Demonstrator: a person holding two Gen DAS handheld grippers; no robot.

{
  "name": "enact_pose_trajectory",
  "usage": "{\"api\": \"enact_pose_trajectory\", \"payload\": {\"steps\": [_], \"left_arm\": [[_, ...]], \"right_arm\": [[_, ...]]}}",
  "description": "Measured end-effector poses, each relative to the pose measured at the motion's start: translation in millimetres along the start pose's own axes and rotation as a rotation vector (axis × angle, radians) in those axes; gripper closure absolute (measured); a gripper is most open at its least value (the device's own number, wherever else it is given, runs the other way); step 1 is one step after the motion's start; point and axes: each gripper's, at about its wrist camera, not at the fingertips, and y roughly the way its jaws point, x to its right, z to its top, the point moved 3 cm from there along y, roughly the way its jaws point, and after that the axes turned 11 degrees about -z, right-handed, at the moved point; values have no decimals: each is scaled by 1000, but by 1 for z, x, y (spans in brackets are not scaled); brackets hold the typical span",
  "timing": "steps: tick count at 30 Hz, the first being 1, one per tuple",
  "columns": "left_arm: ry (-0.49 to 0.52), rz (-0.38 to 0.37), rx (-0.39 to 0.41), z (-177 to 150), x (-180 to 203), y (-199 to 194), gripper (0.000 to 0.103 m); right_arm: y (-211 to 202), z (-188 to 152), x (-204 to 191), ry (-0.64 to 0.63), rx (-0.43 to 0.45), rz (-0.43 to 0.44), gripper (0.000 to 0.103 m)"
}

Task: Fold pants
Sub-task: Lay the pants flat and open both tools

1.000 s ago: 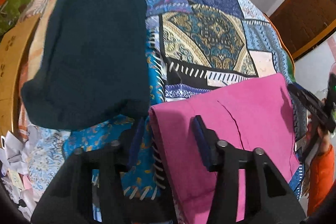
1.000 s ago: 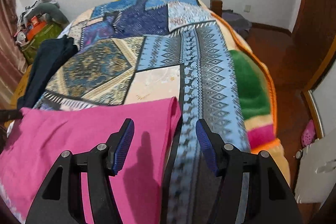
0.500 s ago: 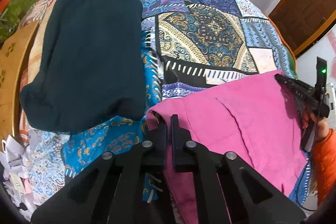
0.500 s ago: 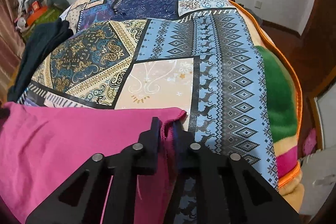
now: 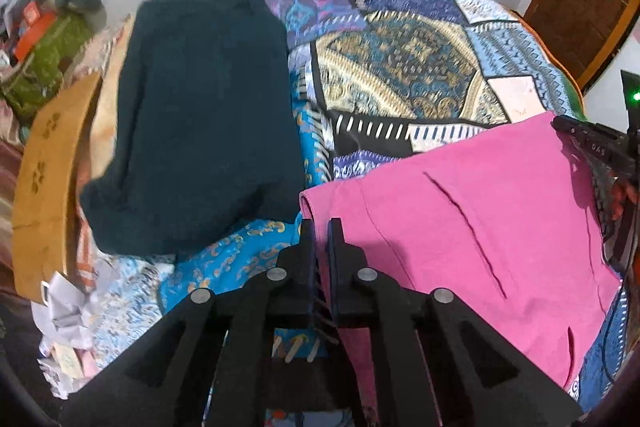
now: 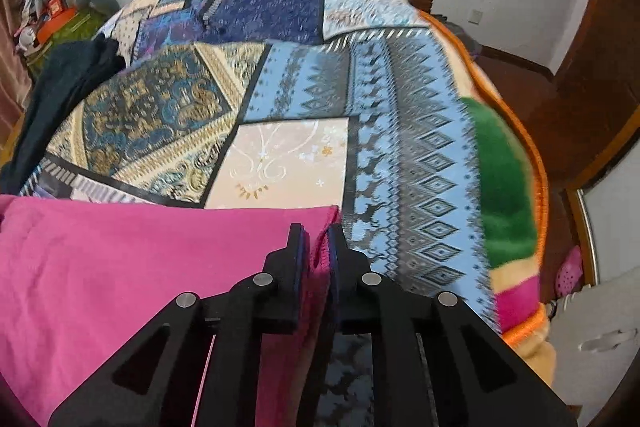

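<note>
The pink pants (image 5: pixel 472 219) lie folded on the patterned bedspread (image 5: pixel 400 75). My left gripper (image 5: pixel 321 227) is shut on their left far corner. My right gripper (image 6: pixel 318 233) is shut on their right far corner, and the pink cloth (image 6: pixel 120 267) spreads to its left in the right wrist view. The right gripper also shows at the right edge of the left wrist view (image 5: pixel 596 147), at the pants' other corner. The cloth is lifted a little at both corners.
A folded dark teal garment (image 5: pixel 200 115) lies on the bed left of the pants; it also shows in the right wrist view (image 6: pixel 60 87). A wooden bed frame (image 5: pixel 44 167) and crumpled paper (image 5: pixel 72 327) are at the left. The bedspread's orange edge (image 6: pixel 532 155) drops to a wooden floor.
Both grippers were open astride the pants' far corners a second ago; they closed on the corners and now lift the pink edge slightly.
</note>
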Motion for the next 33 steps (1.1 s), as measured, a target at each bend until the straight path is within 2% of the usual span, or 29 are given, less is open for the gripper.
{"api": "enact_pose_trajectory", "payload": {"steps": [4, 6, 8, 10, 13, 14, 16, 17, 22, 25, 28, 30, 33], "left_arm": [[43, 19, 42, 5, 10, -17, 94], [58, 13, 65, 10, 16, -26, 89], [63, -1, 85, 14, 21, -33, 81], [66, -26, 111, 19, 29, -40, 65], [73, -51, 125, 24, 39, -42, 46], [75, -59, 120, 25, 41, -39, 44], [69, -68, 95, 23, 44, -32, 36], [63, -74, 77, 22, 45, -26, 35], [13, -117, -48, 11, 42, 5, 33], [10, -118, -115, 2, 40, 20, 33], [49, -112, -166, -7, 42, 28, 32], [96, -92, -158, -13, 47, 28, 29], [144, -69, -153, -20, 54, 23, 26]], "right_arm": [[-28, 7, -3, 2, 41, 40, 92], [-46, 10, -11, -7, 77, 78, 86], [-63, 14, -22, -21, 111, 122, 78], [-77, 15, -33, -35, 138, 160, 69], [-92, 14, -54, -46, 153, 232, 54], [-94, 13, -62, -46, 151, 263, 48], [-94, 11, -75, -46, 132, 322, 35], [-91, 9, -84, -53, 114, 353, 33], [-70, -10, -117, -134, 14, 374, 32], [-49, -27, -131, -166, -99, 394, 32], [-30, -47, -142, -207, -203, 410, 30], [-30, -54, -142, -209, -182, 398, 24], [-34, -59, -137, -222, -194, 403, 23]]}}
